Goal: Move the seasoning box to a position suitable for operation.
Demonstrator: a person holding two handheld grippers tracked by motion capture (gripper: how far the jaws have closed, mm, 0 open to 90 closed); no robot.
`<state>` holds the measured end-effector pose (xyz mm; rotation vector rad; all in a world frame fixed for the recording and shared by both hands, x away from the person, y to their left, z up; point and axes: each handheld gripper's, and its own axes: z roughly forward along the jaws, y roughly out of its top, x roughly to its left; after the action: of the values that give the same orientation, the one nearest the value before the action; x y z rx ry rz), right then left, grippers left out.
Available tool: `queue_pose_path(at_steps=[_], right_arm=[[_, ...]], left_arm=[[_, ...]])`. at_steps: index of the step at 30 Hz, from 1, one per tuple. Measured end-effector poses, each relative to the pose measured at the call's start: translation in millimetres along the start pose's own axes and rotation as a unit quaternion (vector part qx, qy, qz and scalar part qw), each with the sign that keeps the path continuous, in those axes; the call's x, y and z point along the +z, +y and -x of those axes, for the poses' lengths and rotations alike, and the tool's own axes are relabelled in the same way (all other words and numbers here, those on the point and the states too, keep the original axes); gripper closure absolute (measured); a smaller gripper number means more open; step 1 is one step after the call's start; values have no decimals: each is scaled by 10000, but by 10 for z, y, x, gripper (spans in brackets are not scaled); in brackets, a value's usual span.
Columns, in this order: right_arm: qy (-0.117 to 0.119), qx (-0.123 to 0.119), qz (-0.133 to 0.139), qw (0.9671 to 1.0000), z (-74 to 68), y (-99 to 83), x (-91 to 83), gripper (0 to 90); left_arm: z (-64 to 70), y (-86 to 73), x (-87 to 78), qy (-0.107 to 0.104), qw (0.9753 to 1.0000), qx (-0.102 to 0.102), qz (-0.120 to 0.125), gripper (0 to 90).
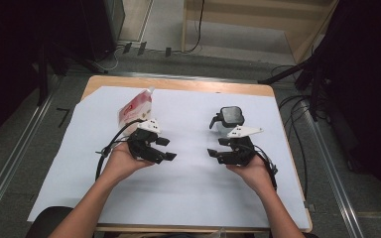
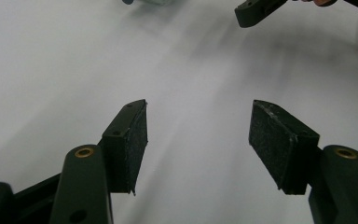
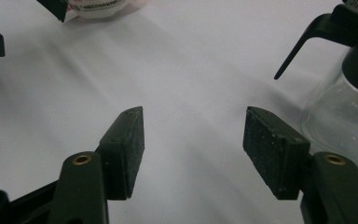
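A white sheet (image 1: 188, 193) covers the table. At eleven o'clock stands a red-and-white pouch (image 1: 135, 109); at one o'clock a clear spray bottle (image 1: 229, 119). The left gripper (image 1: 164, 148) and right gripper (image 1: 212, 153) both hover spread and empty. Reaching carelessly could topple either light container.

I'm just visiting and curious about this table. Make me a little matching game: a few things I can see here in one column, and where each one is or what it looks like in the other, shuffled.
Things:
1. pouch
2. pump bottle
3. left tongs
4. paper sheet

Descriptions:
A. white, covering the tabletop
B. clear body, black top, far right
C. open, nothing between them
D. red and white, far left

Pairs: 1-D, 2-B, 3-C, 4-A
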<state>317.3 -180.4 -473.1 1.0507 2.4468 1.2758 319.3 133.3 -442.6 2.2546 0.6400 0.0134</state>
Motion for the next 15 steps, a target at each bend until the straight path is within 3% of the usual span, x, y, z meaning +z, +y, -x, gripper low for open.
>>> queue_pose_path(at_steps=[2,5,10,15], right_arm=[[23,27,-22,10000,9,0,1,390],[18,69,-34,10000,25,-2,4,387],[-62,236,1,9997,34,3,-14,376],[-70,325,21,9994,54,5,-16,375]], left_arm=[[1,-3,-1,-11,10000,-42,-23,385],[2,-9,-4,-48,9997,-75,-243,382],[54,-2,-44,-9,9997,-50,-224,384],[5,-36,-26,-59,9993,-303,-213,376]])
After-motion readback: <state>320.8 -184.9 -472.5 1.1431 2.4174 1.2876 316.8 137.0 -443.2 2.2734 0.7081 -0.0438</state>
